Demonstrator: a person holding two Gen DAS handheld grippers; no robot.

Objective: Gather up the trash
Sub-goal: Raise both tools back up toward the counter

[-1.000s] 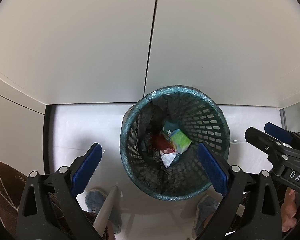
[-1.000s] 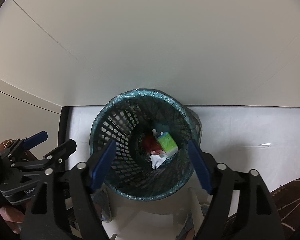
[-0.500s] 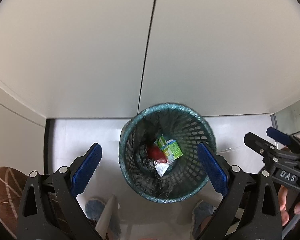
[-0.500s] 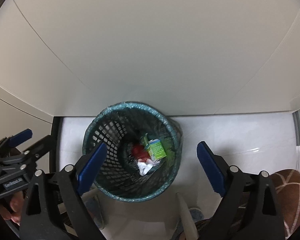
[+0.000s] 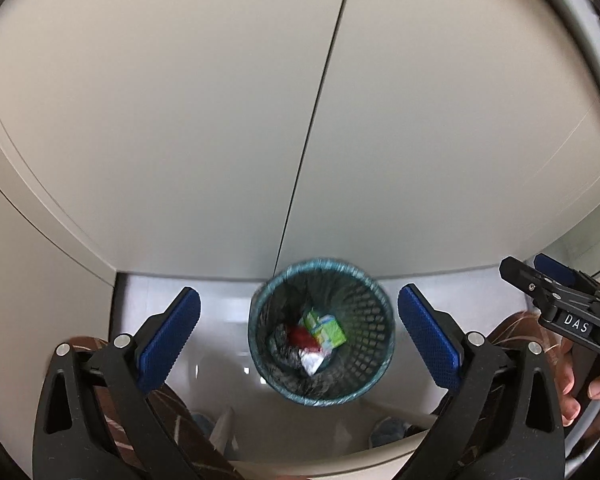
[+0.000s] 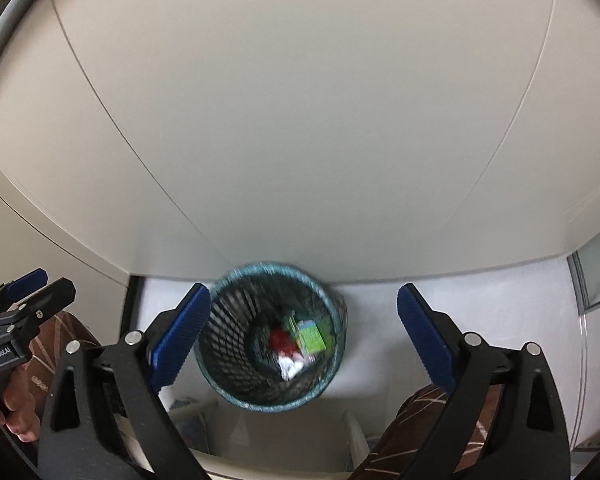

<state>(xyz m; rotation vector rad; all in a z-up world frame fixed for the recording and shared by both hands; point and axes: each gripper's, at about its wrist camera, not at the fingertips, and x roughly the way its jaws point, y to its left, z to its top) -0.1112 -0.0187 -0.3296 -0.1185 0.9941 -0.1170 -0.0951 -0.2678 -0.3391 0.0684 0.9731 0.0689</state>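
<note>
Teal mesh bin (image 5: pixel 321 326) stands on the floor against the wall, holding a green carton (image 5: pixel 327 329) and wrappers; left gripper (image 5: pixel 298 340) and right gripper (image 6: pixel 302 332) hang above it, jaws spread, empty. Depositing appears done; the next move calls for finding further trash.

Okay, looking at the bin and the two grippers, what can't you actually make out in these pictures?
- Print on the green carton in the teal mesh waste bin: too small, blurred in both views.
- The red item and white crumpled piece: unidentifiable, partly buried.
- The bin's bottom: covered by trash and dark liner.
- Floor under the open left gripper and open right gripper: hidden by their black frames.
</note>
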